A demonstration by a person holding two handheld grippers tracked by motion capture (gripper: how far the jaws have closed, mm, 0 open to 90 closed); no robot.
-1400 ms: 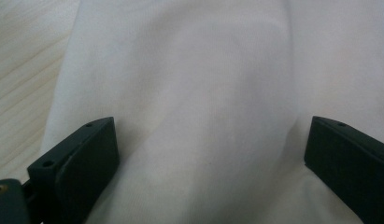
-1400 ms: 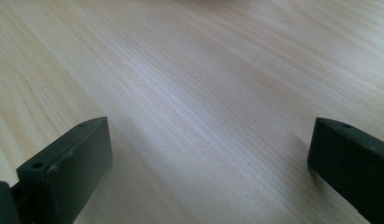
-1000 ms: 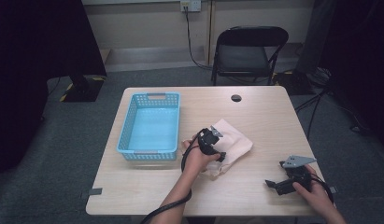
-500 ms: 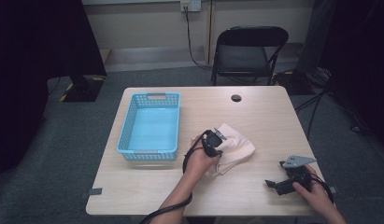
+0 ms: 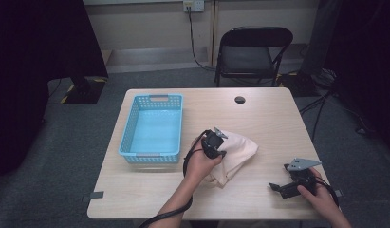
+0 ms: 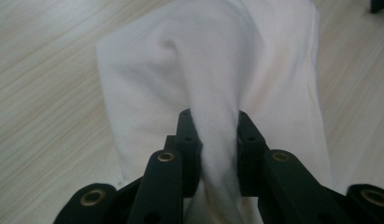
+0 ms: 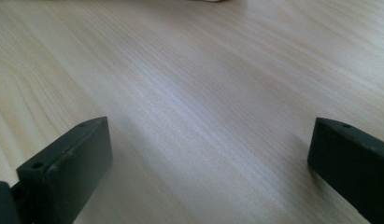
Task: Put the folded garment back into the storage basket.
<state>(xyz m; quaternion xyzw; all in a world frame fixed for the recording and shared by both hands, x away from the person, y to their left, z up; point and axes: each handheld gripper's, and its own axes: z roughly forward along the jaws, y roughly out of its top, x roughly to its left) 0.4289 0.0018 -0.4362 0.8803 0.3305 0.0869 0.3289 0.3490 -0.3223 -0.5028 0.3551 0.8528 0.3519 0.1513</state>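
Since a moment ago, the left claw (image 5: pixel 220 142) has just been closing on a fold of the soft cream-white cloth (image 5: pixel 237 154) and has lifted, pulling the fabric up into a peak where it lay flatter before. Its jaws now pinch a bunched ridge of the cloth (image 6: pixel 217 93) between them, the rest draping down onto the pale wooden tabletop (image 5: pixel 264 118). That cloth sits near the middle of the tabletop, just right of the light blue perforated plastic basket (image 5: pixel 131 128), apart from it. At the near right corner, the right claw (image 5: pixel 278 187) rests low over bare wood, its jaws standing wide apart with nothing between them, unmoved from before.
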